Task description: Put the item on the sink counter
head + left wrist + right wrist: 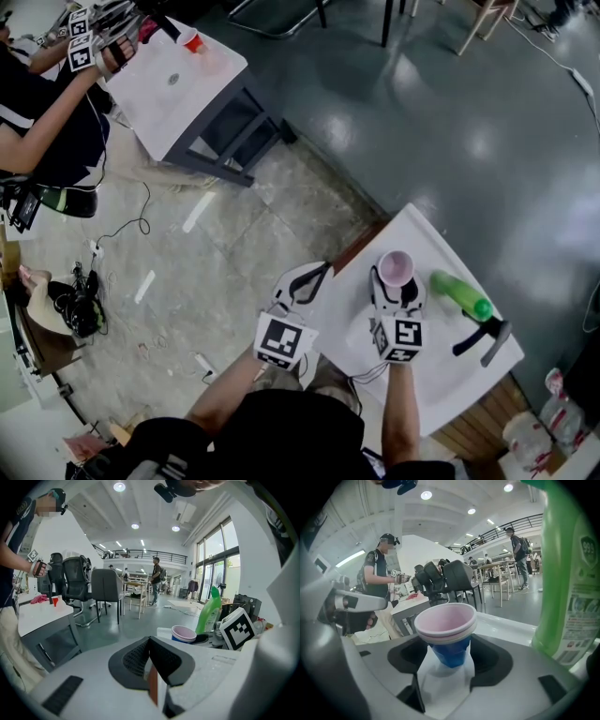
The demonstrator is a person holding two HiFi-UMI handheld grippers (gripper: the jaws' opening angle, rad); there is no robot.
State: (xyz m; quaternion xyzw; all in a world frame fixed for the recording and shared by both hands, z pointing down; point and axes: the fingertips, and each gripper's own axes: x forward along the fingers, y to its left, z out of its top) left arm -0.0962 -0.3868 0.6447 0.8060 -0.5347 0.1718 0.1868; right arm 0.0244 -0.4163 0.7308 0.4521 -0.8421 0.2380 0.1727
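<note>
A blue cup with a pink inside and a pale stacked rim (446, 620) stands upright between the jaws of my right gripper (451, 657), which is shut on its blue body. In the head view the cup (395, 267) and right gripper (395, 283) are low over the white table (441, 375); whether the base touches the table I cannot tell. A green bottle (459, 293) is just to its right, large in the right gripper view (569, 588). My left gripper (317, 276) hovers at the table's left edge, shut and empty (151, 645).
A black tool (483, 337) lies on the table beyond the green bottle. A second white table (178, 94) with a red cup (191, 40) stands at the far left, where another person holds grippers. Cables and a power strip (202, 364) lie on the floor.
</note>
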